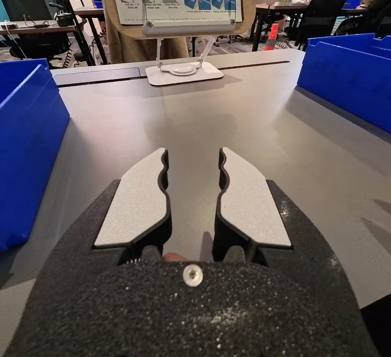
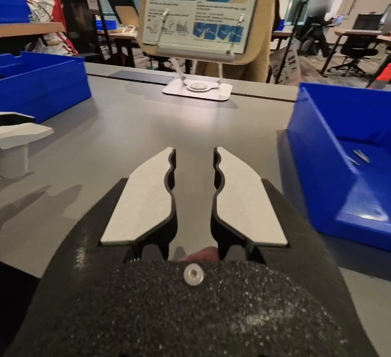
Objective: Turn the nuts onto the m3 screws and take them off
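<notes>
My left gripper (image 1: 193, 152) is open and empty, low over the bare grey table (image 1: 190, 118). My right gripper (image 2: 194, 152) is open and empty too, over the same table (image 2: 148, 126). In the right wrist view a blue bin (image 2: 330, 177) stands close on the right, and a few thin silver screws (image 2: 360, 156) lie on its floor. The left gripper's fingers (image 2: 23, 133) show at that view's left edge. No nuts show in either view.
A blue bin stands on each side of the table: left (image 1: 27, 145) and right (image 1: 347, 84) in the left wrist view, far left (image 2: 42, 86) in the right wrist view. An instruction sheet on a white stand (image 1: 184, 74) is at the table's far edge.
</notes>
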Demonstrator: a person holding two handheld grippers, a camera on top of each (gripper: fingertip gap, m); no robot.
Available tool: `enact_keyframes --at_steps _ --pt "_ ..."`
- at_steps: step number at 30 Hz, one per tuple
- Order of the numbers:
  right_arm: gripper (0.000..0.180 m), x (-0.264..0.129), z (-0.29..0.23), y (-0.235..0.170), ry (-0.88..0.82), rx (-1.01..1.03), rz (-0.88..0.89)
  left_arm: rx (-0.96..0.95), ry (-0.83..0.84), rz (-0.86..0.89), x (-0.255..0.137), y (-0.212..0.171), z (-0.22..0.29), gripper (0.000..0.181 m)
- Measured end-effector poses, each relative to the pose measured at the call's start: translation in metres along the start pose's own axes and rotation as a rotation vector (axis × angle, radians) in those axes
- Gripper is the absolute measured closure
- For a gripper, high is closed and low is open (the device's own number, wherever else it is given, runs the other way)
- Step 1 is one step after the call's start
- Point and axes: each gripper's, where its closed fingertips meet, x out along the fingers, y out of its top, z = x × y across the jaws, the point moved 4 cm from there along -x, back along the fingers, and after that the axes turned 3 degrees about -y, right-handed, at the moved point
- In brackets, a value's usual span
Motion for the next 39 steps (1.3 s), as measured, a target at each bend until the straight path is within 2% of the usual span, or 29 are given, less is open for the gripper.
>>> enact_keyframes --at_steps 7,11,18,23,32,35,39 --pt "0.147 -0.024 0.056 -0.007 -0.111 0.020 -0.030 0.000 0.007 -0.001 0.000 0.000 -0.001 0.136" --pt "0.147 -0.033 0.066 -0.017 -0.135 0.008 -0.044 -0.043 0.009 0.039 -0.010 0.007 -0.004 0.141" --pt "0.146 -0.044 0.090 -0.013 -0.172 -0.005 -0.042 -0.147 -0.054 -0.027 -0.025 0.000 0.007 0.133" --pt "0.147 -0.073 0.122 -0.013 -0.269 0.003 -0.036 -0.132 -0.212 -0.100 0.006 -0.004 0.081 0.129" --pt "0.147 -0.125 0.195 -0.029 -0.451 0.005 -0.127 -0.114 -0.540 -0.110 0.077 0.025 0.308 0.126" --pt "0.147 -0.130 0.215 -0.030 -0.467 -0.004 -0.142 -0.111 -0.455 -0.128 0.105 0.024 0.334 0.123" --pt "0.147 -0.129 0.232 -0.028 -0.469 0.008 -0.131 -0.150 -0.322 -0.147 0.135 0.020 0.322 0.123"
